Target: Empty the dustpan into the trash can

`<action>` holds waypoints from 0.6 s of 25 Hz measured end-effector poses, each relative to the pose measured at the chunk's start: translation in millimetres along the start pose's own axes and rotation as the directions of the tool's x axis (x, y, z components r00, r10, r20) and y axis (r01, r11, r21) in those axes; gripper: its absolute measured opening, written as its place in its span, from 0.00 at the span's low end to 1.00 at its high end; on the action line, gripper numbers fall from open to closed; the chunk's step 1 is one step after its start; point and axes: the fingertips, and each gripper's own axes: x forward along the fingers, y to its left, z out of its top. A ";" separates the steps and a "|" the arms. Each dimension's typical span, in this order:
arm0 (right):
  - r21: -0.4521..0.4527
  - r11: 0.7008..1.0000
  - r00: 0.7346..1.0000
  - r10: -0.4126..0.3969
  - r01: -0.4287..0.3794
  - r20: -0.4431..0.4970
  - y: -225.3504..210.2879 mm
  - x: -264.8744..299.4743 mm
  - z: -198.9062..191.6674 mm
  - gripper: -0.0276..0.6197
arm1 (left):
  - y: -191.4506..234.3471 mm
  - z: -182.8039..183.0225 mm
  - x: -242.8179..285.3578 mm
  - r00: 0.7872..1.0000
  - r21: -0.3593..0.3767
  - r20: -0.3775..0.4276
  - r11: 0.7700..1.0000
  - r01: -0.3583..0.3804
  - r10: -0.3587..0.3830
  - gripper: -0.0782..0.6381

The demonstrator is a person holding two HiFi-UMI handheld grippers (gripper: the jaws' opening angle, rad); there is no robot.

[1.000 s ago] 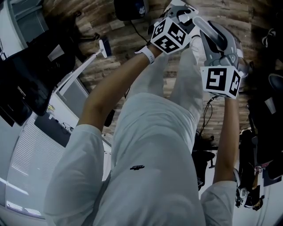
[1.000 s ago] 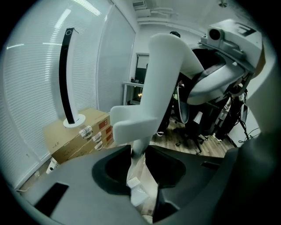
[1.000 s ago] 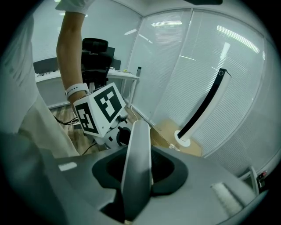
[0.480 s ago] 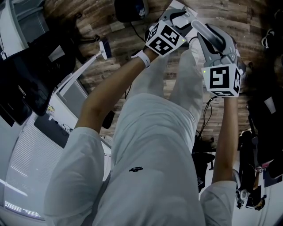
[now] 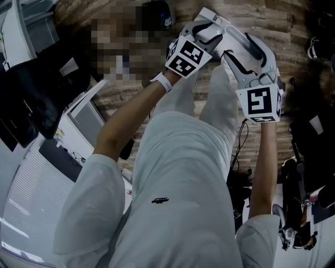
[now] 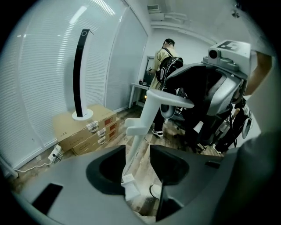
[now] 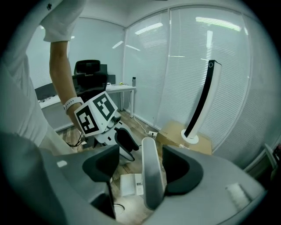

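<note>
In the left gripper view a white upright pole (image 6: 147, 115) with a bent top grip runs up through the gap of my left gripper (image 6: 138, 154). Its jaws have just been opening and stand apart round the pole. A pale grey handle (image 7: 149, 171) stands between the jaws of my right gripper (image 7: 140, 156), against the right pad with a gap on the left. These jaws too have just been opening. A white block (image 7: 131, 184) lies on the wood floor at the pole's foot. In the head view both grippers (image 5: 209, 26) (image 5: 235, 49) are raised close together. I cannot tell which object is the trash can.
Cardboard boxes (image 6: 83, 127) with a black tower fan (image 6: 81, 70) stand by the blinds. A person with a backpack (image 6: 167, 61) stands at a far desk. Black chairs and gear (image 6: 202, 101) crowd the right. A dark round thing (image 5: 159, 13) sits on the floor ahead.
Both grippers have risen and rolled a little, their marker cubes turning. The two hands have kept close together above the person's legs.
</note>
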 end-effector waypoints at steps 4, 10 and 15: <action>0.003 0.999 0.999 -0.045 0.045 0.020 -2.3 -13.1 18.3 0.54 | 0.1 11.4 -24.5 0.999 -0.016 0.031 1.000 -0.010 0.010 0.32; -0.008 0.995 0.994 -0.102 0.102 0.038 -7.4 -34.1 41.4 0.47 | 1.9 28.0 -69.6 0.997 -0.012 0.065 0.999 -0.050 0.051 0.20; 0.000 0.984 0.981 -0.176 0.177 0.082 -11.9 -57.3 63.6 0.21 | -1.2 46.7 -106.0 0.993 -0.039 0.102 0.998 -0.057 0.061 0.12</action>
